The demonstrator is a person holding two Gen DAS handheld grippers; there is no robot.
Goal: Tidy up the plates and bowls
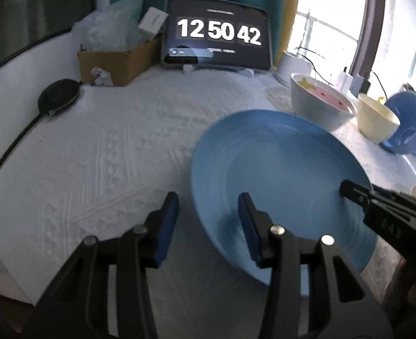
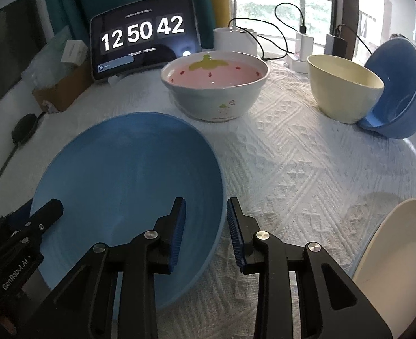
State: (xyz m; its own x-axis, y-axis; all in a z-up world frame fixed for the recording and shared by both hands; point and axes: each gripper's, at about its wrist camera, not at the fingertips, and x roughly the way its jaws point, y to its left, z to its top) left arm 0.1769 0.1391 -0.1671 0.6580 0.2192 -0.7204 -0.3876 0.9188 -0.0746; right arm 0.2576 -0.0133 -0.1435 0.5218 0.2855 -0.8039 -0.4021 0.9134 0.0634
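Note:
A large blue plate (image 1: 281, 169) (image 2: 128, 175) lies on the white quilted cloth. My left gripper (image 1: 208, 217) straddles its left rim, one finger over the plate and one outside, pads apart and not pressing. My right gripper (image 2: 205, 220) straddles the right rim the same way, with a gap at the inner pad. Each view shows one of the other gripper's fingers (image 1: 352, 192) (image 2: 49, 210) over the plate's opposite side. Behind stand a strawberry-patterned bowl (image 2: 213, 96), a cream bowl (image 2: 343, 90) and a blue bowl (image 2: 397, 93) tipped against it. A cream plate (image 2: 391, 257) lies at the lower right.
A tablet (image 2: 142, 42) showing a clock stands at the back. A cardboard box (image 1: 117, 59) with plastic bags and a black pouch (image 1: 58, 96) with a cable sit at the back left. Chargers and cables (image 2: 304, 39) line the window side.

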